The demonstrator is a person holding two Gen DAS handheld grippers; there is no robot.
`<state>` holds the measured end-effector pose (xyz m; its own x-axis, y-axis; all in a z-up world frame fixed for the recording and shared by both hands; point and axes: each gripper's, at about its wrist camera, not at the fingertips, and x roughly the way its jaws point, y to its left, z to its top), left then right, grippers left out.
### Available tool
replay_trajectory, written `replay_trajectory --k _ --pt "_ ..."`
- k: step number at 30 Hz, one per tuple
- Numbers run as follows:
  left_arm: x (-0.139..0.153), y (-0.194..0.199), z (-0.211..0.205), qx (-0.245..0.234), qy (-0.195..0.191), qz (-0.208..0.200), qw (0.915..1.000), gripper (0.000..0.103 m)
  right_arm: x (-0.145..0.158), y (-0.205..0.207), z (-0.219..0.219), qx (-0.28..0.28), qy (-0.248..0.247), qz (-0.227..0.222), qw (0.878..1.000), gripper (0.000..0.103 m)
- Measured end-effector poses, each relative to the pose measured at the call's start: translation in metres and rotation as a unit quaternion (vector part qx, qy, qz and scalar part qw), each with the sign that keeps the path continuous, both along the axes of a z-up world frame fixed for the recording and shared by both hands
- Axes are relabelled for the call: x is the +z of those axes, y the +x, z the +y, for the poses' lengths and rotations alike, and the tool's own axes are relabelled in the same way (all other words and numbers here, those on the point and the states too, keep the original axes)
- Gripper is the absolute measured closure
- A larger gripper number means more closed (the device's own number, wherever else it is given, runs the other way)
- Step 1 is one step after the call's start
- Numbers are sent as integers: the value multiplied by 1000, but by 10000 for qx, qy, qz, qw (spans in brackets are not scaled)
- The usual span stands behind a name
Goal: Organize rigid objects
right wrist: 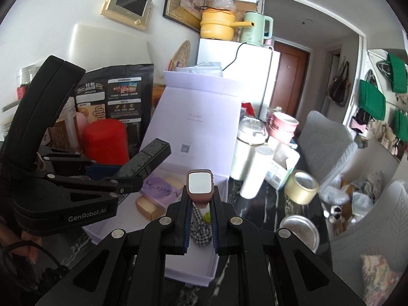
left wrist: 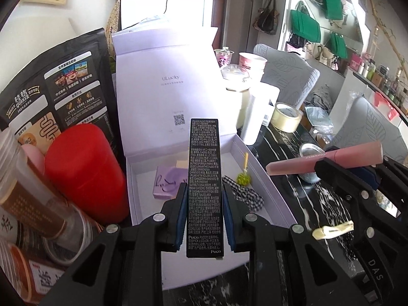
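My left gripper (left wrist: 205,199) is shut on a long black printed carton (left wrist: 205,163), held upright over the open lavender gift box (left wrist: 267,181), whose lid (left wrist: 165,81) stands raised behind. Inside the box lie a purple card (left wrist: 167,182), a checked cloth (left wrist: 244,193) and a small green charm (left wrist: 243,178). At the right, my right gripper (left wrist: 341,165) is shut on a pink tube (left wrist: 306,164), held level. In the right wrist view the pink tube (right wrist: 200,186) points end-on between the pads of the right gripper (right wrist: 200,204). The left gripper (right wrist: 119,176) holds the black carton (right wrist: 150,156) over the box (right wrist: 188,275).
A red canister (left wrist: 84,168), a black oats pouch (left wrist: 58,89) and jars (left wrist: 30,193) crowd the box's left side. On the black marble table to the right stand a white tumbler (left wrist: 255,117), a tape roll (left wrist: 287,117), a round tin (right wrist: 301,232) and a yellow clip (left wrist: 334,229). Grey chairs (right wrist: 329,140) stand beyond.
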<state>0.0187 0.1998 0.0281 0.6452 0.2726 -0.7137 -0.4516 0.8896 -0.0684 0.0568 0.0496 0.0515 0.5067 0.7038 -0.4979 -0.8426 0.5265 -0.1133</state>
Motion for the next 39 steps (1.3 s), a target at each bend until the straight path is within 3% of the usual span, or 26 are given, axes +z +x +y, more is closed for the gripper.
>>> replay_trajectory --k 13,25,39 --pt "4 24 34 290 59 -72 9995 78 2 31 37 156 160 69 9997 90" --pt "-35 41 65 462 -207 241 9984 78 -32 70 81 149 -100 302 9994 90" --pt "-75 53 85 377 -572 530 9962 78 -71 80 102 248 -355 408 9982 90"
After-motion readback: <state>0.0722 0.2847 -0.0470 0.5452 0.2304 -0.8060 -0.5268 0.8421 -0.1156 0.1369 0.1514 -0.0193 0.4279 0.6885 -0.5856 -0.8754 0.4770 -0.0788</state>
